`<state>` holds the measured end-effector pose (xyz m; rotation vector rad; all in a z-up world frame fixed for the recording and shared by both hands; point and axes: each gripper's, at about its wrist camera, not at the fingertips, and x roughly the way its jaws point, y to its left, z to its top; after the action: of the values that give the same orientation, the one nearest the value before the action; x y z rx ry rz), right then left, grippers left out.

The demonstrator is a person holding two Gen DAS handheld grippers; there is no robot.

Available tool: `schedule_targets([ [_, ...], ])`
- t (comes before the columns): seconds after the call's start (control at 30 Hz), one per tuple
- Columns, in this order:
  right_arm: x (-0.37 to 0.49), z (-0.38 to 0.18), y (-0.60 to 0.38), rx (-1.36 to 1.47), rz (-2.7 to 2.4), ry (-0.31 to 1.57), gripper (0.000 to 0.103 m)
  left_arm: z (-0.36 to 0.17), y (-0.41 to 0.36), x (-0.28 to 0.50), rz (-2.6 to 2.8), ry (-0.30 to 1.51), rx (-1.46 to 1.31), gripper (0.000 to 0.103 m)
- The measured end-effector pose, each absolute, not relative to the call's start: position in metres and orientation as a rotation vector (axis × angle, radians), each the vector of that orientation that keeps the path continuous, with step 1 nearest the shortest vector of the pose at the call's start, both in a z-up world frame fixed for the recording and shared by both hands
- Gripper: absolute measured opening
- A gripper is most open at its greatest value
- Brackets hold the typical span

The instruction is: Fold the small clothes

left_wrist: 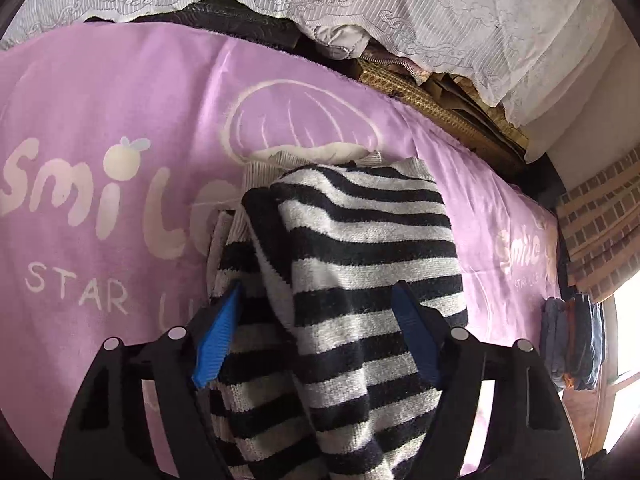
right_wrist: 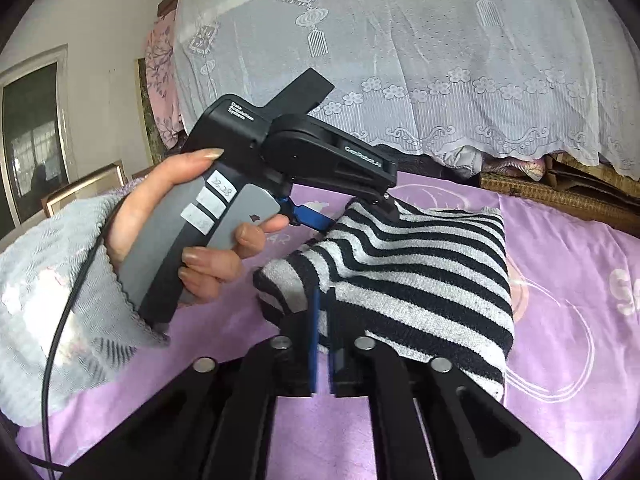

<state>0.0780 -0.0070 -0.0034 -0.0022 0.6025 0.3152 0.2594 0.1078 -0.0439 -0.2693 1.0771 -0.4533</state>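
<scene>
A black-and-white striped knit garment point(left_wrist: 360, 240) lies folded in layers on a purple "Smile" blanket point(left_wrist: 100, 120). My left gripper point(left_wrist: 318, 285) hangs just over it, open wide, with its blue fingers point(left_wrist: 218, 332) on either side of a raised fold and not pressing the cloth. The right wrist view shows the same garment point(right_wrist: 420, 272), with the left gripper point(right_wrist: 352, 210) at its far edge in a person's hand point(right_wrist: 208, 232). My right gripper point(right_wrist: 323, 292) is at the near left corner, its blue pads almost together on the cloth's rolled edge.
A white lace cover point(right_wrist: 400, 60) drapes over a pile behind the blanket, with a woven mat point(left_wrist: 424, 104) beneath it. A stack of folded dark clothes point(left_wrist: 572, 344) sits off the blanket's right end. A grey sleeve point(right_wrist: 52, 292) and a black cable point(right_wrist: 60, 320) lie at the left.
</scene>
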Motion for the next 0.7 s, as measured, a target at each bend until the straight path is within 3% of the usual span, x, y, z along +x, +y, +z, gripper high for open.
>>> schedule_targets([
  [0.03,0.076,-0.003,-0.005,-0.008,0.318,0.588,0.060,-0.045,0.110,0.259,-0.460,1.080,-0.272,0.073],
  [0.13,0.074,-0.003,0.012,-0.099,0.338,0.572,0.062,-0.040,0.111,0.258,-0.467,1.072,-0.267,0.076],
  [0.2,0.079,-0.006,0.026,-0.185,0.299,0.564,0.062,-0.034,0.111,0.257,-0.429,1.047,-0.223,0.090],
  [0.3,0.102,-0.019,0.038,-0.265,0.251,0.623,0.061,-0.029,0.120,0.257,-0.383,1.025,-0.203,0.093],
  [0.33,0.109,-0.024,0.039,-0.272,0.235,0.644,0.058,-0.031,0.122,0.258,-0.375,1.040,-0.202,0.093],
  [0.37,0.113,-0.027,0.038,-0.267,0.229,0.657,0.030,-0.034,0.123,0.260,-0.370,1.053,-0.200,0.093],
  [0.4,0.113,-0.024,0.035,-0.241,0.230,0.646,0.023,-0.039,0.123,0.262,-0.370,1.076,-0.195,0.093],
  [0.7,0.093,0.001,-0.004,-0.045,0.264,0.534,0.021,-0.025,0.098,0.261,-0.559,1.067,-0.290,0.093],
])
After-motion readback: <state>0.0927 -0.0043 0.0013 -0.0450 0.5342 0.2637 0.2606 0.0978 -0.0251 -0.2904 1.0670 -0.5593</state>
